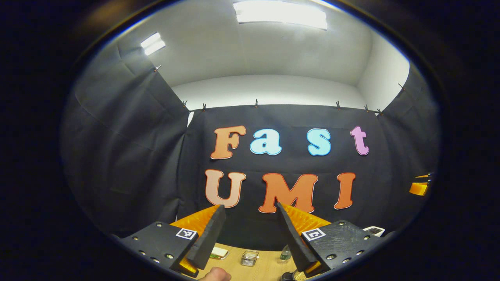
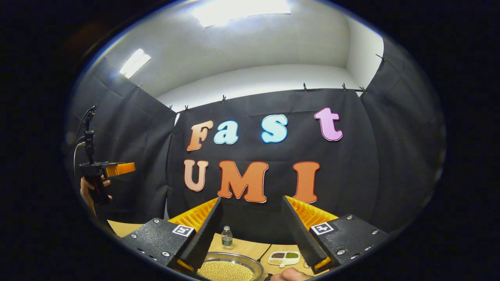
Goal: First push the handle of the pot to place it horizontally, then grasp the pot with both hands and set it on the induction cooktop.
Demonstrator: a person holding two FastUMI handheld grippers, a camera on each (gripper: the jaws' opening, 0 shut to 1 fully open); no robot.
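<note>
Right claw [image 2: 252, 203] open above pot [image 2: 228, 268].

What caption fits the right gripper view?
Open right gripper raised above a pan of grains, water bottle behind.

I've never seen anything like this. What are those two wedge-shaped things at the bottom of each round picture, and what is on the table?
No robot here: a person holds a two-finger tool in each hand, and a camera rides on each, looking along its fingers. In the left gripper view the wedges are the left hand-held gripper; in the right gripper view, the right hand-held gripper. Both stand open, raised, holding nothing. The right gripper view also shows the left one farther off, in the person's hand. Below lies a wooden table with a metal pan of pale grains, a small water bottle and a divided dish. The left gripper view shows a small metal box.
</note>
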